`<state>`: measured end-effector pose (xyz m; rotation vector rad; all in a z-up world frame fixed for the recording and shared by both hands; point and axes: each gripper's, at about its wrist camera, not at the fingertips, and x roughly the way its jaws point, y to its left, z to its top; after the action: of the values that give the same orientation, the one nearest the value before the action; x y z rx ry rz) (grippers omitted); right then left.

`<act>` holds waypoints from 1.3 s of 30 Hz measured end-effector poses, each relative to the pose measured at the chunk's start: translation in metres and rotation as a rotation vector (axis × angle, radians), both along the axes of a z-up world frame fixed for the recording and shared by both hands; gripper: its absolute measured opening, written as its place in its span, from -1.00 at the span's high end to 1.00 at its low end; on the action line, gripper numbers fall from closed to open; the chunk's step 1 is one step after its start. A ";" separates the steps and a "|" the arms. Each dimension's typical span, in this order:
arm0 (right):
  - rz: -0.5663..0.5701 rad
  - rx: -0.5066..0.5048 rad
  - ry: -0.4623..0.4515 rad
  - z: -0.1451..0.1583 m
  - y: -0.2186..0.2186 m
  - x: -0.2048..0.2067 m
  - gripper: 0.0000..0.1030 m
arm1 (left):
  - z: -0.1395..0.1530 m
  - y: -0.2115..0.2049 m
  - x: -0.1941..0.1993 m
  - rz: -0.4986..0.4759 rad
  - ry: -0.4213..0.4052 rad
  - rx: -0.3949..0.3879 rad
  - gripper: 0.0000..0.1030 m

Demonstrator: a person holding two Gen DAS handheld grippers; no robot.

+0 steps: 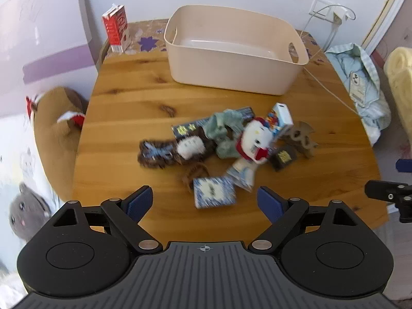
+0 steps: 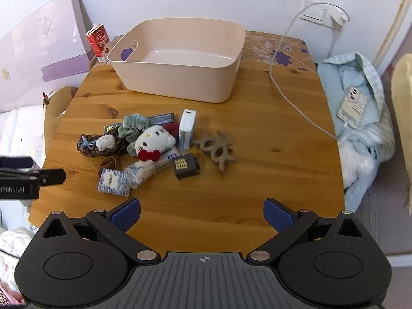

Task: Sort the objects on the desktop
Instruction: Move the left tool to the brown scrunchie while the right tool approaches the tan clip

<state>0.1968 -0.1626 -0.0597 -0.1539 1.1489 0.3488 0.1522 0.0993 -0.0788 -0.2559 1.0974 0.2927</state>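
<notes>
Clutter sits in one heap at the middle of the wooden table (image 2: 257, 128), and the empty beige bin (image 2: 180, 77) stands beyond it toward the wall. We hold the left gripper (image 1: 204, 202) spread wide and empty, hanging just short of the blue patterned box (image 1: 214, 191), which is the nearest piece and lies almost straight ahead between the fingers, its long side running across our line of approach. We hold the right gripper (image 2: 202, 215) likewise released and empty, above bare wood, with the heap ahead and to its left. The left hand looks nearer to the box, so we judge it the one to reach forward and close across the shorter width.
</notes>
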 end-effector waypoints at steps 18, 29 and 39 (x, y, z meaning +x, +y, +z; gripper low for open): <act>0.324 -0.201 -0.113 -0.084 0.021 0.076 -1.00 | -0.063 0.071 0.064 -0.162 0.047 0.111 -0.74; 0.426 -0.269 -0.065 -0.132 0.027 0.111 -0.91 | -0.106 0.091 0.081 -0.353 0.120 0.094 -0.74; 0.499 -0.268 -0.052 -0.151 0.033 0.126 -0.91 | -0.132 0.099 0.095 -0.423 0.119 0.020 -0.73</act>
<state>0.3233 -0.1296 -0.2111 -0.6885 1.0938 0.6257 0.2469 0.1980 -0.2110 0.0157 1.2356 -0.0595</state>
